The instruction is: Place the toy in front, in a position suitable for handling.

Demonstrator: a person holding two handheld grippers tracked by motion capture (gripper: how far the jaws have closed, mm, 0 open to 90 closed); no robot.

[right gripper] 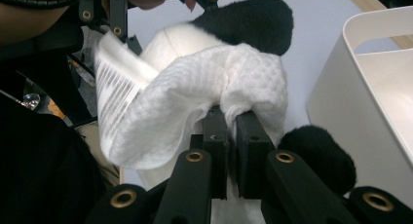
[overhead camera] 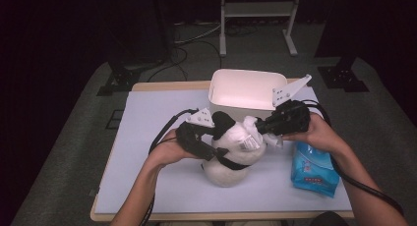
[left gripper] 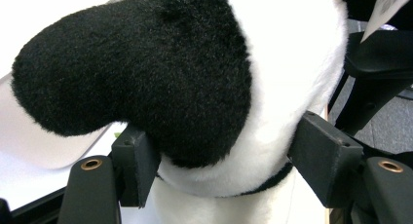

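Wiping a plush panda with a white tissue

The plush panda (overhead camera: 231,157) stands near the middle of the white table (overhead camera: 147,137), just this side of the cream bin (overhead camera: 246,91). The left gripper (left gripper: 219,160) clamps its jaws on the panda's neck from the left, below a black ear. The right gripper (right gripper: 233,121), jaws nearly together, pinches a white tissue (right gripper: 195,107) pressed to the toy's head. A blue tissue pack (overhead camera: 314,168) lies to the right

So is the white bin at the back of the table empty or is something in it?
Empty, as far as it shows: the bin stands upright and open, and its visible inside is bare. The near wall hides part of its floor.
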